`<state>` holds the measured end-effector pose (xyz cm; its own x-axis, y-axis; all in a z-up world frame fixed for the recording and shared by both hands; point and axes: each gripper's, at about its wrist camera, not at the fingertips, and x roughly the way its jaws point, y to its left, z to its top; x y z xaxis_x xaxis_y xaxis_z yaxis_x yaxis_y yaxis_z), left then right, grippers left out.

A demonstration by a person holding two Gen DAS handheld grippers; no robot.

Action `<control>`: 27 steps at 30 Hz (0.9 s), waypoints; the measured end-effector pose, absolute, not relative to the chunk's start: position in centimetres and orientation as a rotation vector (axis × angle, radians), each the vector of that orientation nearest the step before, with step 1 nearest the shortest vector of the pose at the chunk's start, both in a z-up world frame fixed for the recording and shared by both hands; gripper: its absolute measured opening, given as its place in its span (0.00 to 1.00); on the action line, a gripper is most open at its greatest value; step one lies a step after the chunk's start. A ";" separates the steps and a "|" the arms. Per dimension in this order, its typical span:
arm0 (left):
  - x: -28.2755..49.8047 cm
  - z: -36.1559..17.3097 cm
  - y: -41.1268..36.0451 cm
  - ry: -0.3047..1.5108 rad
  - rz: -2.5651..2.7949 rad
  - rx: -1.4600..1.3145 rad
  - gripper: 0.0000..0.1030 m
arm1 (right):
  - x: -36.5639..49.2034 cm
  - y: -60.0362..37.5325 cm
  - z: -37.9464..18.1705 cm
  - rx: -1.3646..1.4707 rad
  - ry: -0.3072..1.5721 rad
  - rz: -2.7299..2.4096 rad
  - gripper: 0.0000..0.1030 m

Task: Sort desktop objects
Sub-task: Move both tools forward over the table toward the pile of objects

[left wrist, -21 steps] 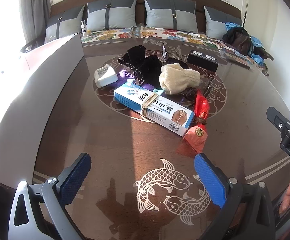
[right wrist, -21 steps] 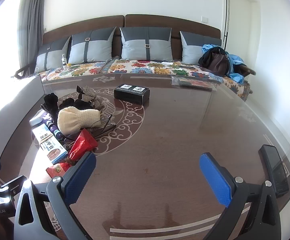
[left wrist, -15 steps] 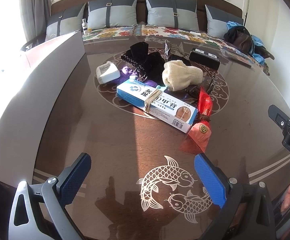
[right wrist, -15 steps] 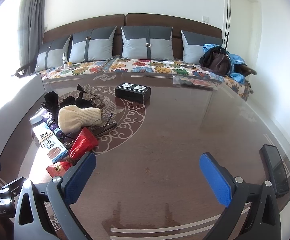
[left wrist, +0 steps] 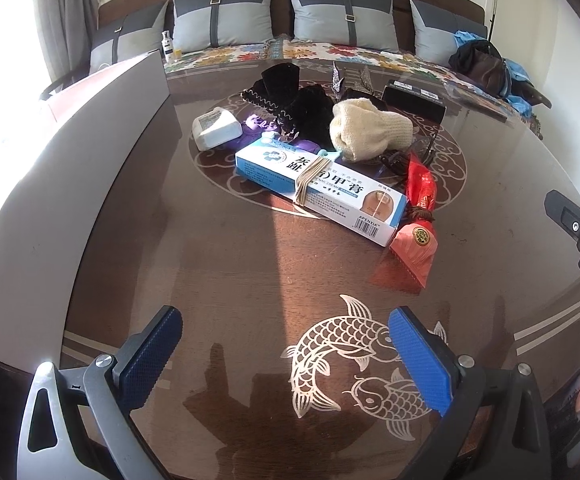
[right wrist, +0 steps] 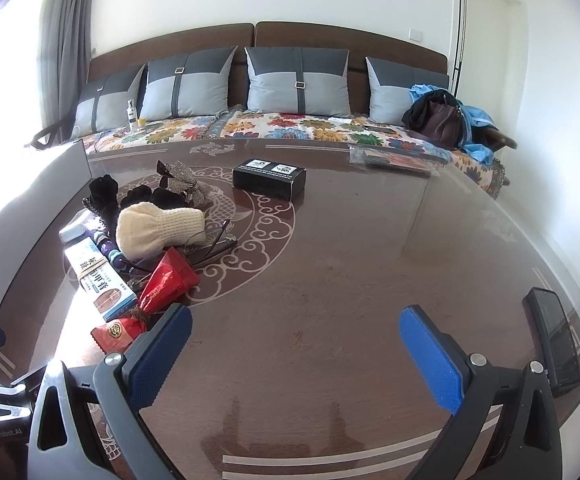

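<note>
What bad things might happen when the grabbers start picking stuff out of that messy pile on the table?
1. The glasses lie half under the cream knit pouch and red packet; pulling either could drag or bend them.
2. The band-wrapped blue-and-white box leans on neighbouring items, so lifting it may scatter them.
3. The phone sits near the table's edge beside the open right hand-held gripper; a sideways bump might knock it off.

Strong daylight pours in from the left, totally blowing out that side in both views. A sunlit stripe crosses the glossy dark brown glass-topped table [left wrist: 217, 264], which mirrors faint reflections near the bottom. Heavy fisheye bending, dark vignetted corners; the centre is sharp, the edges soft.
</note>
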<state>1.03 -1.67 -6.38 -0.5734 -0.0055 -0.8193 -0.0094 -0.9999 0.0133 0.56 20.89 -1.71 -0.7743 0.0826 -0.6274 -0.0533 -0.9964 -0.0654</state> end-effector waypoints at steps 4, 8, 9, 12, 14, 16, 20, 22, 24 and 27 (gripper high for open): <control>1.1 -6.8 -1.9 0.027 2.776 -1.465 1.00 | 0.5 20.7 -1.9 -1.035 -0.074 2.894 1.00; 1.1 -7.1 -2.2 0.023 2.775 -1.474 1.00 | 0.4 20.6 -2.1 -1.048 -0.084 2.894 1.00; 1.2 -7.1 -2.3 0.021 2.774 -1.477 1.00 | 0.3 20.5 -2.2 -1.051 -0.087 2.893 1.00; 1.2 -7.4 -2.4 0.017 2.768 -1.487 1.00 | 0.3 20.4 -2.3 -1.060 -0.092 2.892 1.00; 1.3 -7.4 -2.4 0.017 2.766 -1.487 1.00 | 0.3 20.4 -2.3 -1.060 -0.093 2.893 1.00; 1.3 -7.5 -2.4 0.020 2.766 -1.486 1.00 | 0.3 20.4 -2.3 -1.059 -0.091 2.894 1.00; 1.3 -7.5 -2.4 0.018 2.765 -1.488 1.00 | 0.3 20.5 -2.3 -1.062 -0.089 2.893 1.00; 1.2 -7.5 -2.3 0.017 2.763 -1.490 1.00 | 0.3 20.5 -2.3 -1.065 -0.088 2.893 1.00; 1.2 -7.7 -2.4 0.017 2.761 -1.496 1.00 | 0.3 20.5 -2.3 -1.067 -0.087 2.894 1.00; 1.1 -7.9 -2.4 0.013 2.755 -1.507 1.00 | 0.3 20.4 -2.4 -1.070 -0.091 2.893 1.00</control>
